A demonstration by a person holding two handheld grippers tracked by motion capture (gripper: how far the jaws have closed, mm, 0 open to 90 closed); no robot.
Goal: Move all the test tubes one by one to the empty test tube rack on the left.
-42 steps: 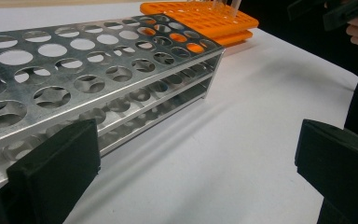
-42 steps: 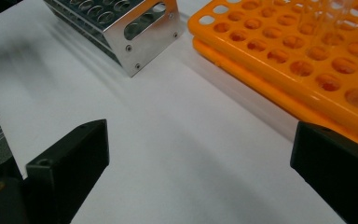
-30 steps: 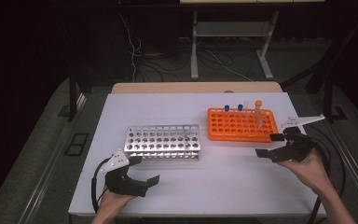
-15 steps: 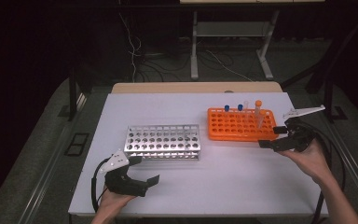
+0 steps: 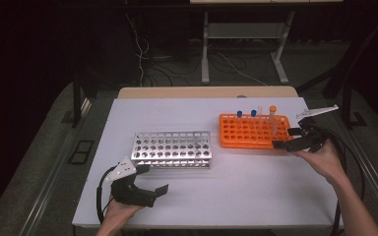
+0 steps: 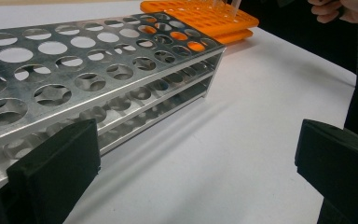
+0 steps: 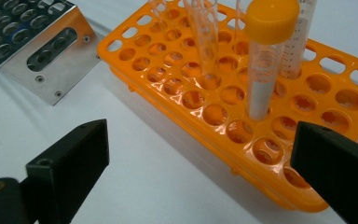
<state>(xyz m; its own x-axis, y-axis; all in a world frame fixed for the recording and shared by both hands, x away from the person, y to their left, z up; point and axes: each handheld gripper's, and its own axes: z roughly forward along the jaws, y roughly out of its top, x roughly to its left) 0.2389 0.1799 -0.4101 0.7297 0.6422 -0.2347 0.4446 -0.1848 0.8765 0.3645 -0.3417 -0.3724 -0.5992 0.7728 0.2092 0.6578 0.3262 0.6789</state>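
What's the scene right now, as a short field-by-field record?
work surface: white table
orange rack: far right of the table, holding several tubes
orange-capped tube: upright in the orange rack, just ahead of the right claw
blue-capped tubes: two, at the rack's back row
metal rack: centre-left, its visible holes empty
right claw: open, at the orange rack's right end, holding nothing
left claw: open, low at the near edge, in front of the metal rack, holding nothing

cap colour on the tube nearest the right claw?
Orange-yellow cap, clearest in the right gripper view.
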